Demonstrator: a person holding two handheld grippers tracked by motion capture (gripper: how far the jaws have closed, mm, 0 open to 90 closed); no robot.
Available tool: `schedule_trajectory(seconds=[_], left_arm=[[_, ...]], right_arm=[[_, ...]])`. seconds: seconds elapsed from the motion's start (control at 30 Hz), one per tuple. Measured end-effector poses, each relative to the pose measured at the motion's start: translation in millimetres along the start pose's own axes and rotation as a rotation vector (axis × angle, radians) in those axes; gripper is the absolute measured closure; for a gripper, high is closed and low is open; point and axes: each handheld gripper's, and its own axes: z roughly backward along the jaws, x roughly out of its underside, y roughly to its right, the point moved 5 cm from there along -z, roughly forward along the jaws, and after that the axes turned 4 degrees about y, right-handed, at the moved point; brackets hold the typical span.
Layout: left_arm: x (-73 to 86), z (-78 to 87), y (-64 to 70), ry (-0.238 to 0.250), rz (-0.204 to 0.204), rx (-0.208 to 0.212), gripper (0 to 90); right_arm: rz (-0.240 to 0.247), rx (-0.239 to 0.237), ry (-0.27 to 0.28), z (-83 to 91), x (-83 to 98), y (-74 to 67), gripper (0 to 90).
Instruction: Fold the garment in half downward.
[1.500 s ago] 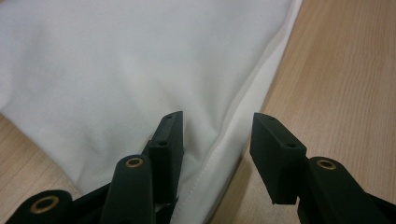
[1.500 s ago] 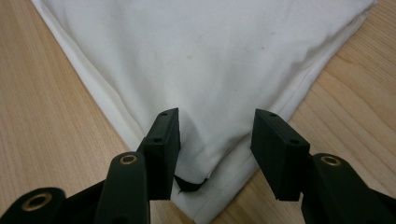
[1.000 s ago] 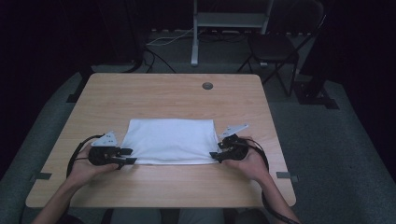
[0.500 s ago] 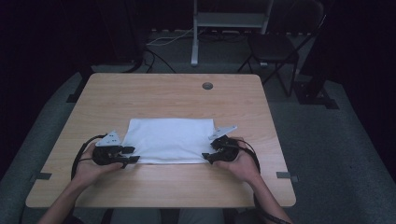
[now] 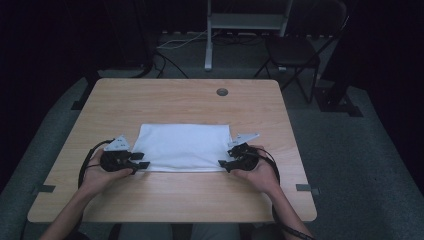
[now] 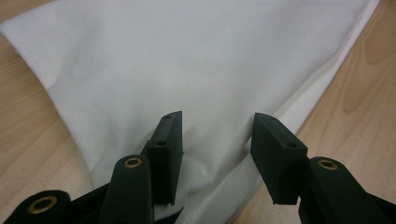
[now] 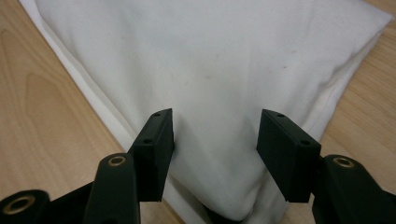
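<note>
Dim room, wooden table (image 5: pixel 165 100) with a folded white cloth (image 5: pixel 182 147) lying flat at its near middle.
The left gripper (image 5: pixel 141 161) sits at the cloth's near left corner and the right gripper (image 5: pixel 226 159) at its near right corner; each gripper's jaws stand apart over the fabric, pads seemingly not pressing it, though whether the tips touch the cloth is hard to tell.

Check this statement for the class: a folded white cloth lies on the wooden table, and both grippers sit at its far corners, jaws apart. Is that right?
Not quite. The left gripper and right gripper are at the near corners of the white cloth, on the person's side, as the high view shows. The rest holds: the cloth lies folded on the wooden table, and both grippers' jaws stand apart.
</note>
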Motion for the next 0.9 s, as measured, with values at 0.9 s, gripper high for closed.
schedule_trajectory(seconds=[0.9], left_arm=[[2.5,33.5,-22.4,0.201,0.193,0.027,22.1]], right_arm=[[-0.183,0.024,0.158,22.5,-5.5,23.8,13.0]])
